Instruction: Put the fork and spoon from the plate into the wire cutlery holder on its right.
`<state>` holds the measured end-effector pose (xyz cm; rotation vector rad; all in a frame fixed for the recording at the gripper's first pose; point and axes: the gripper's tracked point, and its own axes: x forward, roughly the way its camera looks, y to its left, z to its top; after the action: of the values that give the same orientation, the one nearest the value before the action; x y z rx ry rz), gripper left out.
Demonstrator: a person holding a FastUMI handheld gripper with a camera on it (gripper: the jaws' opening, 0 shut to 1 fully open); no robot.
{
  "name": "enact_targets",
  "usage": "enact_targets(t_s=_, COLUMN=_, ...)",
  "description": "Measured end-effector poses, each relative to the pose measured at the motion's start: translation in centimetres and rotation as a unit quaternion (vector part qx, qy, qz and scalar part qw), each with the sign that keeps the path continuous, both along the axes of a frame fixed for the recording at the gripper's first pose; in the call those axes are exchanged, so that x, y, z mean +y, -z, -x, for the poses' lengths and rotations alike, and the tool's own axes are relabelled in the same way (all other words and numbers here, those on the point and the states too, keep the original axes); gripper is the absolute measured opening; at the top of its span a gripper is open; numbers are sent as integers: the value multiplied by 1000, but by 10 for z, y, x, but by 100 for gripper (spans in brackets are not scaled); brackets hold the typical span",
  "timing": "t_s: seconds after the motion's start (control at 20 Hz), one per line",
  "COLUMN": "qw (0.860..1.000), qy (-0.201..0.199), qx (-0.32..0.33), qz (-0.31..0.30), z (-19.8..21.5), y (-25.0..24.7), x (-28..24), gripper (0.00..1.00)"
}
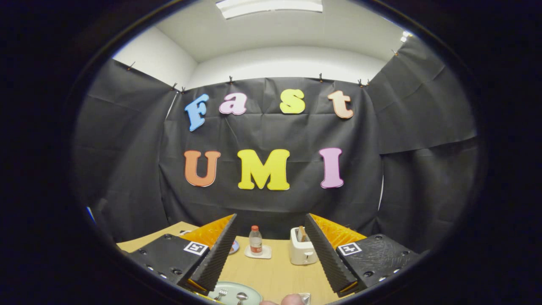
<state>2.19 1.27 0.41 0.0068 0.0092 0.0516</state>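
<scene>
We hold gripper (271, 254) high above plate (253, 291), fingers spread wide, nothing between them, likely ready for first pick. Fork (221, 294) and spoon (241, 298) lie on plate. Wire holder (305, 298) right of plate, barely visible. Toaster (302, 251) beyond plate.

1. You'll find no readable wording on the bottle (255, 239) or the toaster (302, 254) - both too small.
2. Your gripper (271, 216), fingers spread apart, carries two square coded markers (195, 248) - patterns, not words.
</scene>
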Motion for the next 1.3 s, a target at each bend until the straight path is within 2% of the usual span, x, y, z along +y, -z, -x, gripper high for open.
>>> enact_targets(t_s=0.3, qw=998, qy=-16, qx=52, qz=15, z=-1, y=31, x=5, gripper=95)
enact_targets(t_s=0.6, qw=988, qy=-36, qx=148, qz=13, z=4, y=99, x=25, gripper=95)
enact_targets(t_s=0.9, qw=965, qy=-60, qx=252, qz=47, z=13, y=183, x=59, gripper=95)
enact_targets(t_s=1.3, qw=925, qy=-38, qx=375, qz=50, z=42, y=299, x=79, gripper=95)
